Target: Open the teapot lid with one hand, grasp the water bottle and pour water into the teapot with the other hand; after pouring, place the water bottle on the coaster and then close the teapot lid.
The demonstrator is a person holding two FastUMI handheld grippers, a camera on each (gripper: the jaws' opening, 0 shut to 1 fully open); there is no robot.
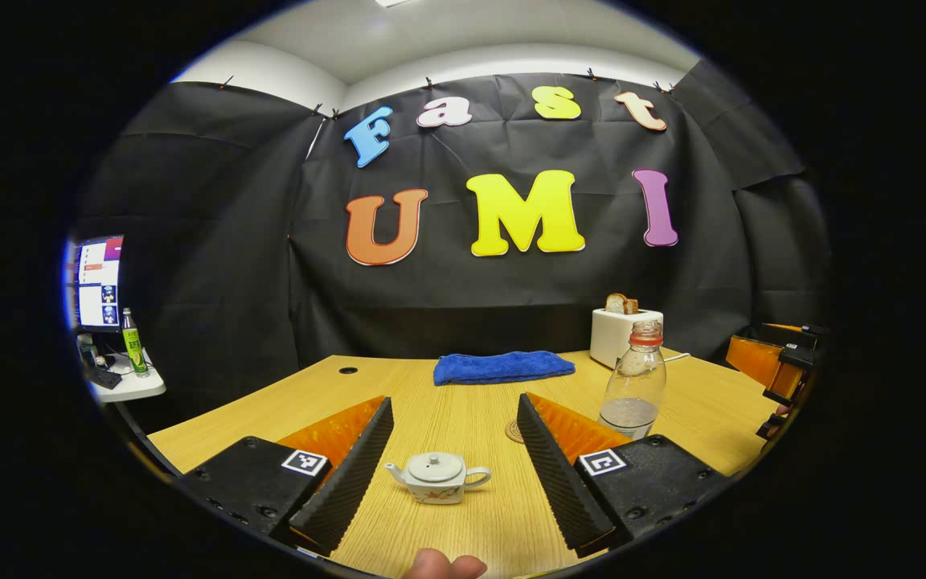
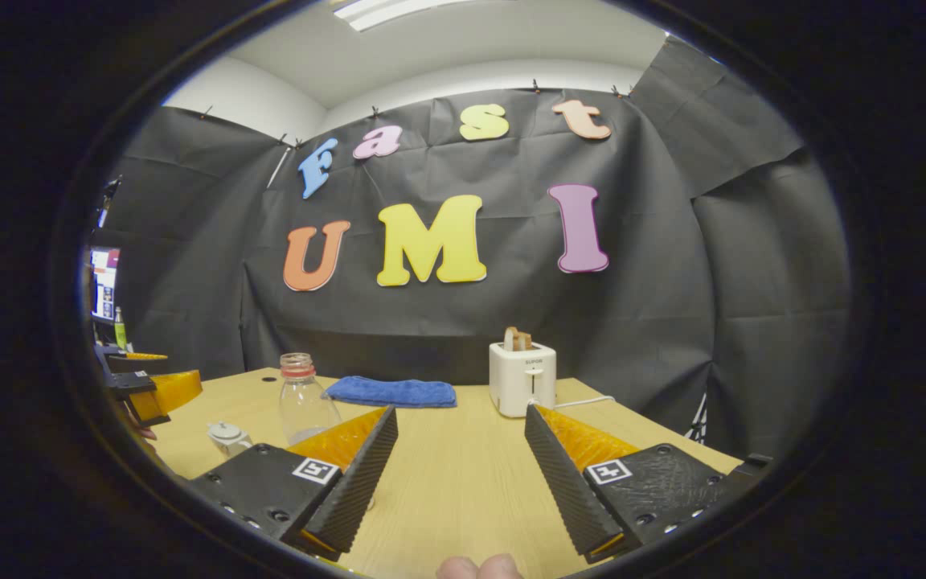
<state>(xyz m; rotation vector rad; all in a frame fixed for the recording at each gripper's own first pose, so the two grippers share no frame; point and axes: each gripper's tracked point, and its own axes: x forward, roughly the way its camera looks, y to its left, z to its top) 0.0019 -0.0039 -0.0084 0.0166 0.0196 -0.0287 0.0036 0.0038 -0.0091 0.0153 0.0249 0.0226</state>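
Squat glazed teapot (image 1: pixel 437 476) sits lidded between ridged, wide-apart fingers (image 1: pixel 354 474).

The right gripper (image 2: pixel 459 466) hangs over the bare light-wood bench (image 2: pixel 463 498), jaws wide apart and holding nothing. To its left stand a clear plastic water bottle with a red neck ring (image 2: pixel 304 398) and a small white ceramic teapot (image 2: pixel 227 436), lid on. Behind lie a folded blue towel (image 2: pixel 392 392) and a white toaster (image 2: pixel 522 378).
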